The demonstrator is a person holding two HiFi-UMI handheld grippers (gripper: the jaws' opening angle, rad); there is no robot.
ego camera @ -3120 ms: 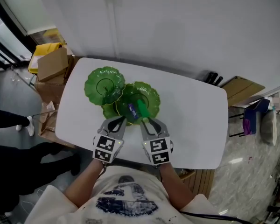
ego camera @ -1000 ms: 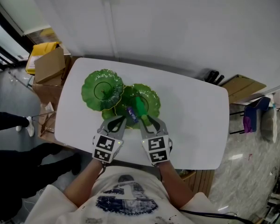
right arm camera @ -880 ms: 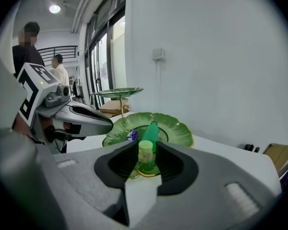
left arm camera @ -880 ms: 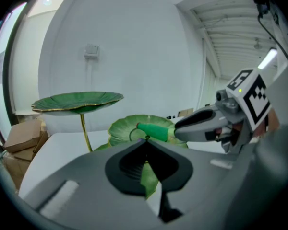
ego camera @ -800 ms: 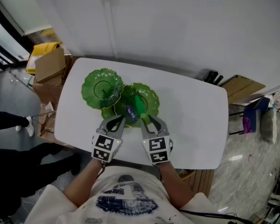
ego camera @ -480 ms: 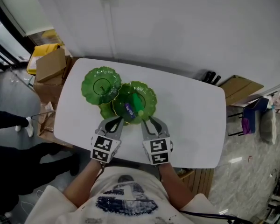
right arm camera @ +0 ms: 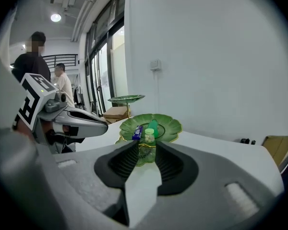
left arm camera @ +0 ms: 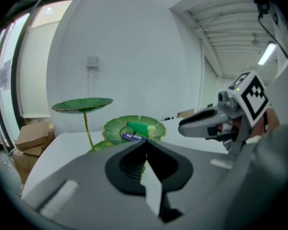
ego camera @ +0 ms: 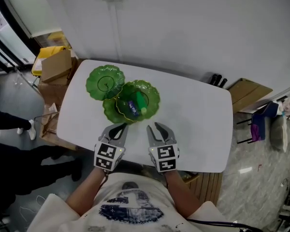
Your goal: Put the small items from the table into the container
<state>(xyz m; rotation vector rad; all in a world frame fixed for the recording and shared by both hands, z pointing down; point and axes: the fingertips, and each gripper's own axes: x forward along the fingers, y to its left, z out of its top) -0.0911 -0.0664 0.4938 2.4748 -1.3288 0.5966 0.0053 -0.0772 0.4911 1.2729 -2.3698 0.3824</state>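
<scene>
Left tongs [ego camera: 121, 126] pinched shut, empty; right tongs [ego camera: 153, 126] partly open, empty. Blue packet [ego camera: 132, 106] and green bottle [ego camera: 141, 100] lay in dish [ego camera: 155, 94] ahead of both. Retreat seemed best kept level, clear of rim.

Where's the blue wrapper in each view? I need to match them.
Head view: blue wrapper in the green dish, left of centre.
Left gripper view: blue wrapper at centre, in the dish.
Right gripper view: blue wrapper at centre, left of the pale-capped bottle.
Shared landmark: tall stemmed plate, left of the dish.
</scene>
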